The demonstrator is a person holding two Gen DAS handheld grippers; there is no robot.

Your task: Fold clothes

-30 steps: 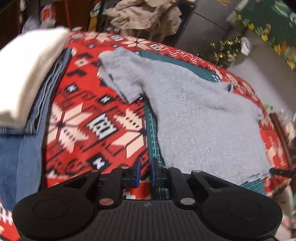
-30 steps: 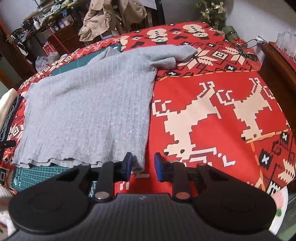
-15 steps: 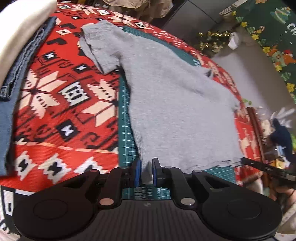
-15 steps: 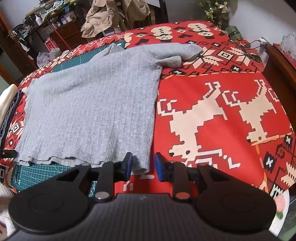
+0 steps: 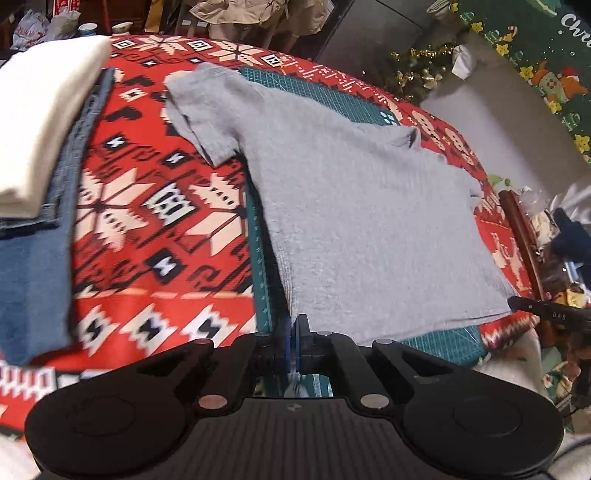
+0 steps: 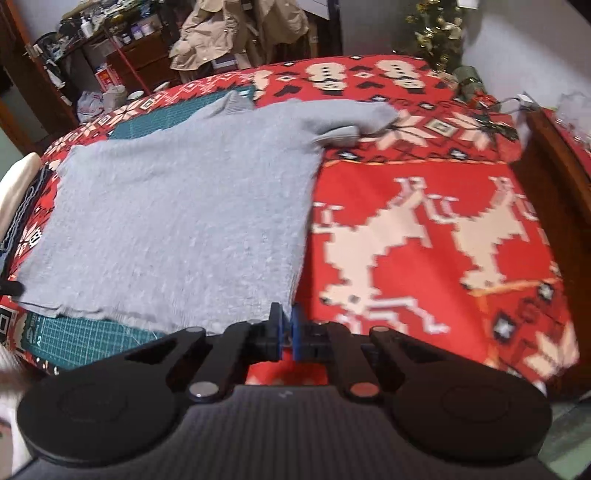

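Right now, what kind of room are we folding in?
Probably a lived-in home room, decorated for Christmas: a red reindeer-and-snowflake patterned cloth covers the table, a tinsel-trimmed Christmas tree stands behind it, and beige coats hang beside cluttered wooden shelves.

To the right of the flat grey knitted short-sleeved top, the red reindeer-patterned tablecloth lies bare, giving open passage. On the left, a stack of folded blue denim jeans under a folded cream cloth blocks that side. A dark wooden cabinet bounds the table's far right edge.
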